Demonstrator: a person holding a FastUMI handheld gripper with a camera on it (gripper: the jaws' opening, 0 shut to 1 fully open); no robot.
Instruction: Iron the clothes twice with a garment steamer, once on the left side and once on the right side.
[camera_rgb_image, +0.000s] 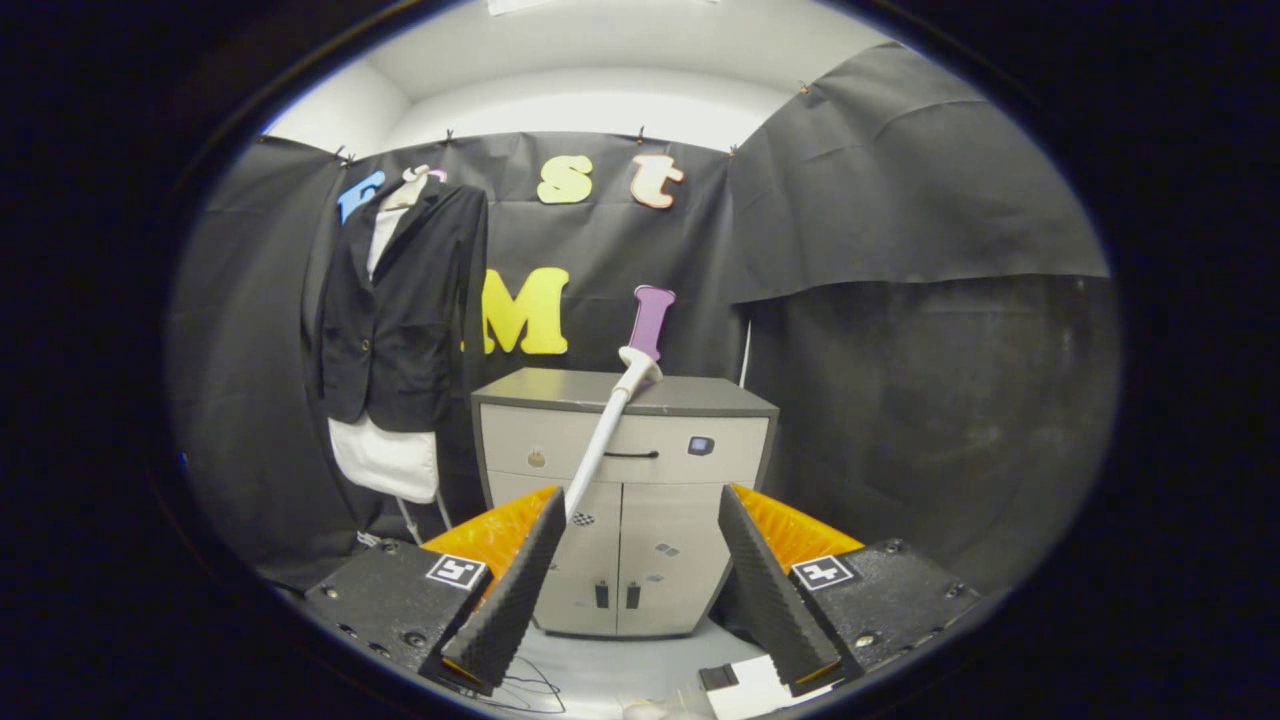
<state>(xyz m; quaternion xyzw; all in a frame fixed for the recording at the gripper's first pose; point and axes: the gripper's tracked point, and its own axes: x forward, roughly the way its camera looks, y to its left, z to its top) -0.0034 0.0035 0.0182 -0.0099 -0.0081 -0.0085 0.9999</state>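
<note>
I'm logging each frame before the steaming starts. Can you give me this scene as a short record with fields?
garment: dark jacket over a white lining, hanging beside the cabinet
steamer: white wand leaning against the grey cabinet, beyond the fingers
gripper: gripper open, holding nothing, facing the cabinet
stage: steamer not yet picked up

The gripper sits at the bottom of the frame. Its two fingers are long wedges with a ribbed, textured surface, standing well apart. Each grows from a blocky housing with visible screws and a small square black-and-white marker on top. Thin cables trail below the lower left housing.
</note>
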